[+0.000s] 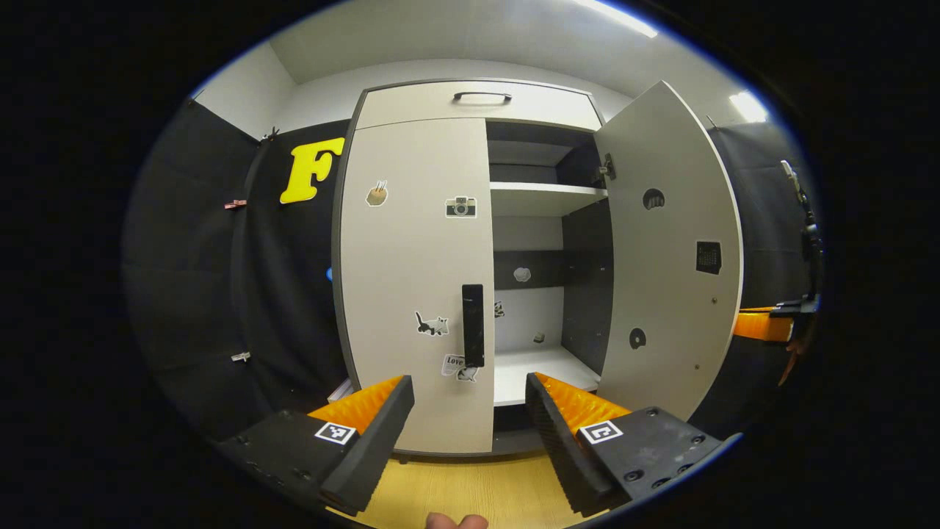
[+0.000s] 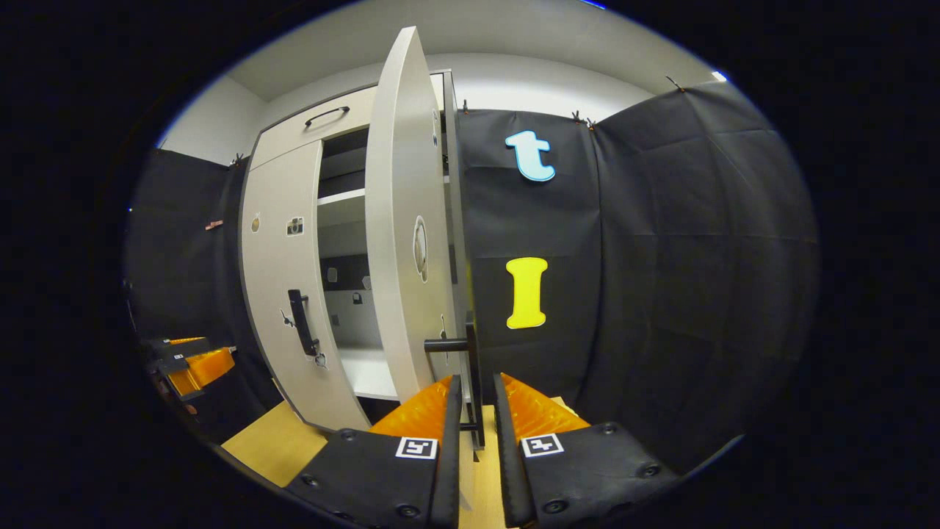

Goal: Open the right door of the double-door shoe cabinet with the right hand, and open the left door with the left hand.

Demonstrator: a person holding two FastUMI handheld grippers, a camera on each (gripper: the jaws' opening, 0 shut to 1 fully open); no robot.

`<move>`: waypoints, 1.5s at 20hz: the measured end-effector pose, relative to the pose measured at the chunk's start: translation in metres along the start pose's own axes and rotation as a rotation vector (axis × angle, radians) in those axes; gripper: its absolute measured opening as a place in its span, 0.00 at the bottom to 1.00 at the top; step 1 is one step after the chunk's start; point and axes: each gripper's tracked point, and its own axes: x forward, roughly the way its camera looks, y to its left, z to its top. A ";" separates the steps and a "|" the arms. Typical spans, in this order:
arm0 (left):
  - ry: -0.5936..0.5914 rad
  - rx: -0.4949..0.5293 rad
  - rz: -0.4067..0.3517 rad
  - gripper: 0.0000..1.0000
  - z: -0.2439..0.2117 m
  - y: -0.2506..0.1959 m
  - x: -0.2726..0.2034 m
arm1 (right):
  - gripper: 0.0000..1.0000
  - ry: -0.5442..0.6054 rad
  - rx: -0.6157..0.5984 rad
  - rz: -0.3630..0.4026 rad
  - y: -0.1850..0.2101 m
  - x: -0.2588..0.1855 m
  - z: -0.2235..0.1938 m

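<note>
In the right gripper view the right gripper (image 2: 476, 411) is pinched on the right door's handle (image 2: 473, 382), a dark upright bar that stands between its two fingers with both pressing on it; just beyond the fingers, up and to their left, the right door (image 2: 396, 220) is swung well out and seen nearly edge-on; farther left of it lies the open half of the shoe cabinet (image 2: 345, 220) with its pale shelves, and past that the left door (image 2: 283, 294), closed, with its own dark handle (image 2: 302, 322); far off to the left, low down, is the left gripper (image 2: 192, 365).

In the left gripper view the left gripper (image 1: 470, 411) is spread wide with nothing between its fingers, apart from the cabinet; straight ahead, just above the gap, hangs the left door's handle (image 1: 473, 325) on the closed left door (image 1: 418, 279); a fingertip (image 1: 455, 521) peeks in below.
</note>
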 end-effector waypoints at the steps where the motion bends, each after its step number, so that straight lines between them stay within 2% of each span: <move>1: -0.001 -0.003 -0.001 0.95 0.000 -0.001 0.004 | 0.29 -0.006 0.004 -0.002 0.001 -0.005 0.003; 3: -0.007 -0.006 -0.006 0.95 0.002 -0.005 0.013 | 0.34 -0.023 0.007 -0.012 -0.002 -0.012 0.010; 5: -0.015 -0.005 -0.008 0.95 0.004 -0.006 0.024 | 0.48 -0.040 0.011 -0.018 -0.003 -0.020 0.017; 6: -0.012 -0.005 -0.008 0.95 0.003 -0.007 0.030 | 0.51 -0.049 0.015 -0.016 -0.003 -0.025 0.020; 7: -0.014 -0.005 -0.008 0.95 0.002 -0.008 0.038 | 0.57 -0.060 0.019 -0.011 -0.001 -0.030 0.024; 8: -0.012 -0.003 -0.011 0.95 0.001 -0.010 0.047 | 0.70 -0.067 0.020 -0.003 0.002 -0.034 0.027; 9: -0.014 -0.002 -0.015 0.95 0.000 -0.012 0.055 | 0.74 -0.073 0.021 -0.003 0.004 -0.039 0.029; 10: -0.012 0.000 -0.017 0.95 -0.001 -0.013 0.064 | 0.87 -0.079 0.018 0.001 0.007 -0.042 0.030; 12: -0.004 -0.006 -0.014 0.92 -0.005 -0.014 0.085 | 0.95 -0.084 0.009 0.013 0.015 -0.051 0.031; 13: 0.005 -0.012 -0.013 0.92 -0.008 -0.013 0.096 | 0.87 -0.081 0.001 0.021 0.019 -0.053 0.029; 14: 0.009 -0.017 -0.012 0.94 -0.008 -0.012 0.107 | 0.87 -0.078 -0.005 0.030 0.022 -0.056 0.027; 15: 0.009 -0.021 -0.009 0.93 -0.008 -0.011 0.116 | 0.95 -0.072 -0.009 0.040 0.026 -0.058 0.025; 18: -0.016 -0.005 0.017 0.87 0.000 -0.004 0.145 | 0.95 -0.057 -0.016 0.055 0.028 -0.062 0.020; 21: -0.004 0.033 0.039 0.71 -0.003 0.000 0.171 | 0.96 -0.049 -0.010 0.057 0.026 -0.061 0.020; 24: -0.001 0.039 0.039 0.64 -0.004 -0.001 0.187 | 0.95 -0.060 -0.012 0.046 0.022 -0.065 0.023; 27: -0.007 0.066 0.074 0.52 -0.003 0.007 0.198 | 0.95 -0.063 -0.009 0.039 0.020 -0.065 0.023; 29: -0.006 0.055 0.069 0.41 -0.005 0.007 0.202 | 0.95 -0.066 -0.012 0.040 0.020 -0.065 0.023; 30: -0.011 0.043 0.069 0.40 -0.004 0.007 0.202 | 0.95 -0.069 -0.015 0.041 0.020 -0.065 0.023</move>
